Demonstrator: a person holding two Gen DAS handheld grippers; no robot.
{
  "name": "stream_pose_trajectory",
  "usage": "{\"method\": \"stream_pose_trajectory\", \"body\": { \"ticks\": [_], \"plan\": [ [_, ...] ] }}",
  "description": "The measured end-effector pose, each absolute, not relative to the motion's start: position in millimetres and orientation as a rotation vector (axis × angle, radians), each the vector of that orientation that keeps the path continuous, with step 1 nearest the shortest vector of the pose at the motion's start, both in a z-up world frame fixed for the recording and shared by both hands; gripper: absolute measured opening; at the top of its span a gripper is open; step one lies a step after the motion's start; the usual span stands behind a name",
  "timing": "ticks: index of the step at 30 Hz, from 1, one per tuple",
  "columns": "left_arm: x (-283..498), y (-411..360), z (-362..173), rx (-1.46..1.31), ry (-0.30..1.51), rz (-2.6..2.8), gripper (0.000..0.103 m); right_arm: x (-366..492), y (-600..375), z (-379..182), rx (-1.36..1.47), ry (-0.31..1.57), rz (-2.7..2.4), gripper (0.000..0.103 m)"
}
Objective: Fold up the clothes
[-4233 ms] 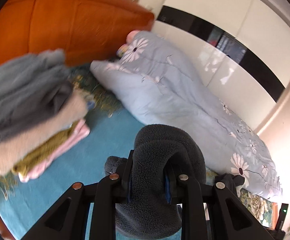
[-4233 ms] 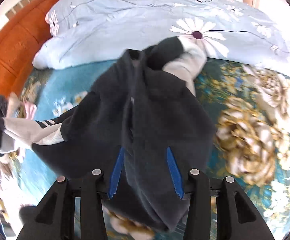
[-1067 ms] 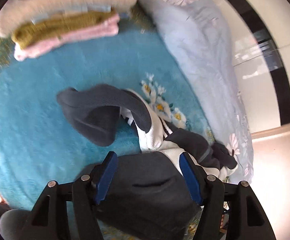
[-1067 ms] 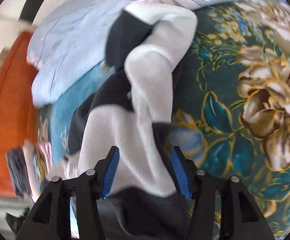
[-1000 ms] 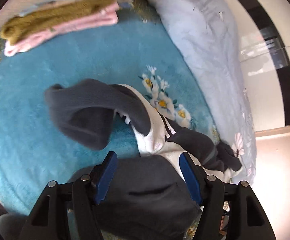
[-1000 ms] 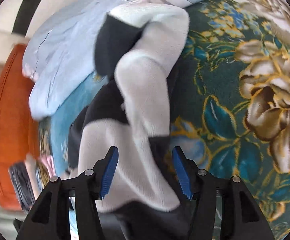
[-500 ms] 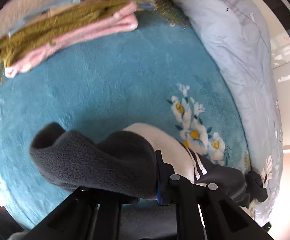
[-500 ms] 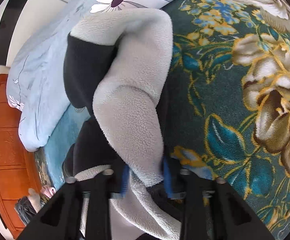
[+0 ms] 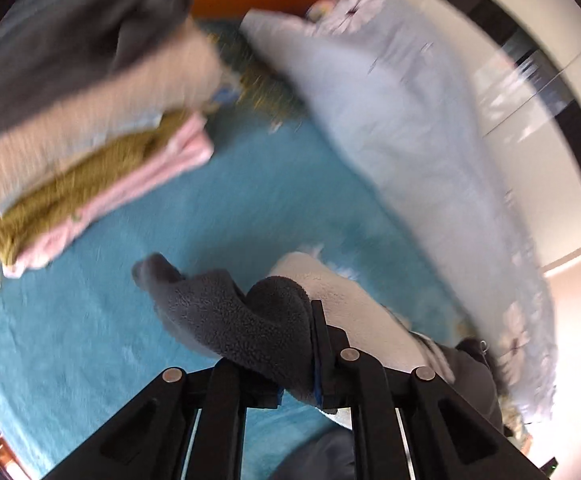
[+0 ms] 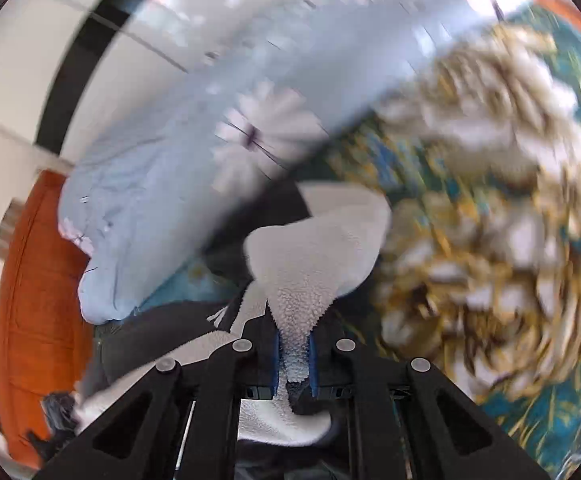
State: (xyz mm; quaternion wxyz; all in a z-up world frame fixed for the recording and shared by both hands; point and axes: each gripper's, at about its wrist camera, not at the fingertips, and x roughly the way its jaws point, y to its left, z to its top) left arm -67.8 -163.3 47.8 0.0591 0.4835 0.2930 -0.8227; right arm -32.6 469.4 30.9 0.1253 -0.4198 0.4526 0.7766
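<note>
A dark grey and white fleece jacket (image 9: 354,320) lies on the teal bedspread (image 9: 210,240). My left gripper (image 9: 298,356) is shut on a dark grey fold of the jacket (image 9: 234,320) and holds it just above the bed. My right gripper (image 10: 294,356) is shut on a white fleece part of the jacket (image 10: 314,252), lifted over the flowered bedspread (image 10: 490,240). The rest of the jacket (image 10: 162,344) trails down to the left in the right wrist view.
A stack of folded clothes (image 9: 78,128), grey, beige, olive and pink, sits at the left. A light blue flowered duvet (image 9: 410,128) lies along the white wardrobe wall (image 9: 550,92); it also shows in the right wrist view (image 10: 210,128). An orange headboard (image 10: 30,300) stands behind.
Both grippers went from open around the jacket to shut on it and are now lifting and swinging with it; both views are motion-blurred.
</note>
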Motion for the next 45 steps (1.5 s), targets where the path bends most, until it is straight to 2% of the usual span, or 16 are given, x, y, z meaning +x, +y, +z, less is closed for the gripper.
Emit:
{"method": "stream_pose_trajectory", "body": {
  "ticks": [3,5,7,9,11,12,18,27,29,30,33,36,40,42,43,45],
  "plan": [
    [-69,-159,27,1.558,0.900,-2.422,0.014,-29,463,19,-1.267,1.348,2.228,0.011],
    [-65,-159,34,1.536,0.946,-2.446,0.027,-32,457,21,-1.298,1.332,2.232,0.014],
    [-54,-157,38,1.541,0.997,-2.460,0.063,-29,457,25,-1.319,1.316,2.252,0.015],
    [-42,-148,35,1.582,0.991,-2.476,0.075,-25,458,30,-1.335,1.300,2.278,0.025],
    [-29,-129,22,1.671,0.900,-2.493,0.077,-21,459,35,-1.352,1.282,2.305,0.046],
    [-23,-120,15,1.714,0.854,-2.500,0.077,-19,459,38,-1.360,1.274,2.318,0.049],
    [10,-66,-23,1.953,0.559,-2.523,0.077,15,436,23,-1.546,1.192,2.291,0.052],
    [6,-45,-50,2.122,0.498,-2.414,0.074,46,398,-33,-1.806,1.199,2.159,0.052],
    [4,-40,-56,2.159,0.486,-2.387,0.064,52,392,-43,-1.847,1.202,2.134,0.052],
    [4,-38,-59,2.177,0.480,-2.374,0.054,54,393,-43,-1.836,1.207,2.135,0.052],
    [4,-33,-60,2.193,0.481,-2.359,0.049,59,394,-43,-1.830,1.223,2.124,0.052],
    [5,-28,-59,2.207,0.482,-2.345,0.027,68,395,-48,-1.816,1.261,2.084,0.052],
    [10,-33,-48,2.187,0.650,-2.340,0.022,81,397,-56,-1.745,1.360,2.017,0.052],
    [13,-35,-31,2.184,0.701,-2.370,0.022,82,397,-43,-1.738,1.348,2.044,0.035],
    [15,-35,-20,2.184,0.702,-2.397,0.021,81,396,-33,-1.742,1.329,2.068,0.022],
    [20,-37,7,2.179,0.725,-2.466,0.021,80,395,-14,-1.748,1.292,2.116,0.021]
  ]
}}
